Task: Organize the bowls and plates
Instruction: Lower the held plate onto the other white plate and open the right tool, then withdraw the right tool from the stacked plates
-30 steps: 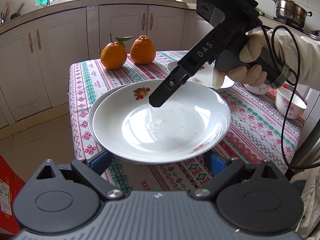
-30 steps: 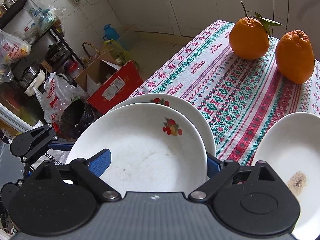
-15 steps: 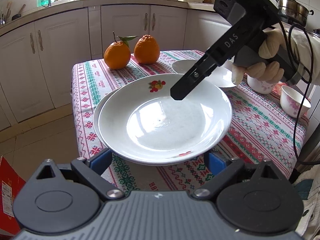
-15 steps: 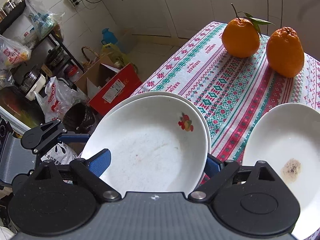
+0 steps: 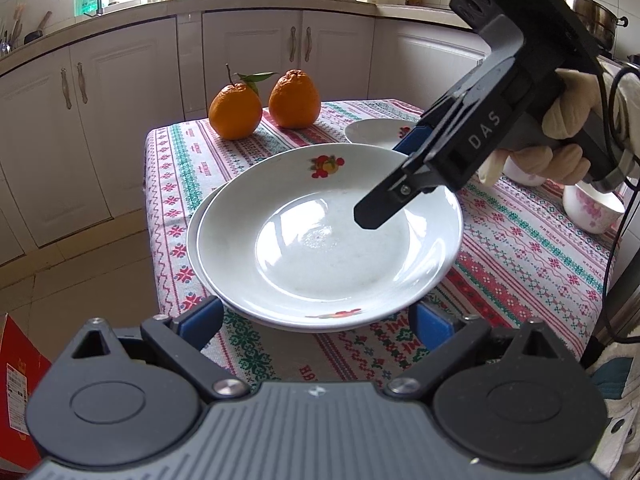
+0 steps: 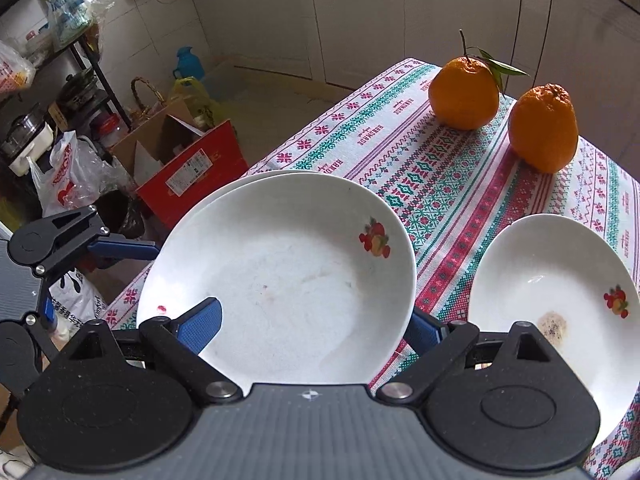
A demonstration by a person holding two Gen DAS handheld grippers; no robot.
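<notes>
Bright daylight, plate (image 5: 328, 240) glare, fisheye-warped edges

oranges (image 5: 264, 110) behind, third plate (image 6: 556, 300) beside stack

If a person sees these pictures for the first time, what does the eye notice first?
Probably the white top plate, stacked on another plate at the near table corner, with the right gripper above its rim. Next, the two oranges at the far edge, and a stained plate beside the stack.

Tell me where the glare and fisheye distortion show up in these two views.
Left wrist view: window glare streaks across the top plate, and the cabinets bow outward. Right wrist view: the same plate looks matte, and dark vignetting fills the corners.
</notes>
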